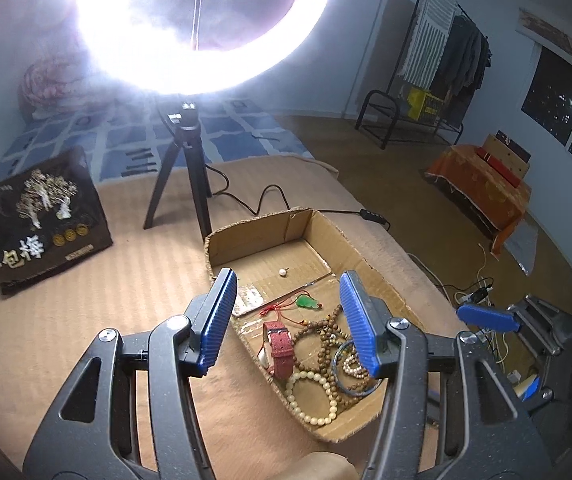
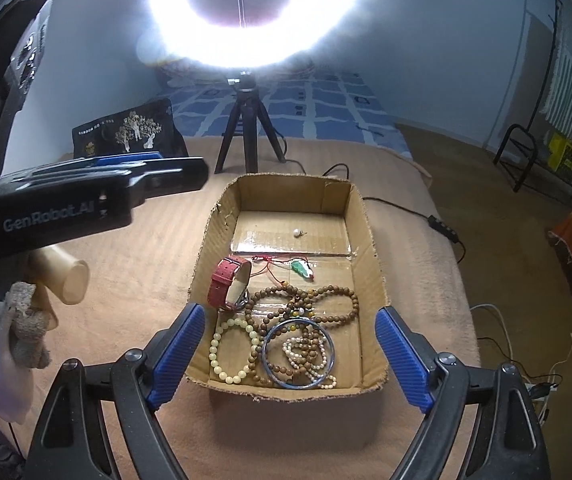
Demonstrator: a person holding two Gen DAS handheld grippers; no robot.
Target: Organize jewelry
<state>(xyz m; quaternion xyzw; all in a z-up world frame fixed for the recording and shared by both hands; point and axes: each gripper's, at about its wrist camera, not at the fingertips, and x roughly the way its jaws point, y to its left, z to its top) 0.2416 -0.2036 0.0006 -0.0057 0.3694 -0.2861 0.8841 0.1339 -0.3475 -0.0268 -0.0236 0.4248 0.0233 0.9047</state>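
Around you: a lit room with plenty that has nothing to do with the job.

A ring light [image 2: 253, 12] glares at you from its black tripod [image 2: 245, 136], which stands on the tan blanket [image 1: 85, 320]; its cable [image 1: 261, 200] snakes across the blanket to an inline switch [image 1: 374, 218]. To your left a dark printed bag [image 1: 37, 220] with golden trees stands upright. Behind the tripod you see a blue patterned sheet [image 1: 237, 136]. Off to your right sit a black metal chair [image 1: 382, 116], a clothes rack [image 1: 454, 52] hung with garments, a yellow box [image 1: 424, 104], an orange-draped low stand [image 1: 482, 196] and a dark window [image 1: 566, 104].
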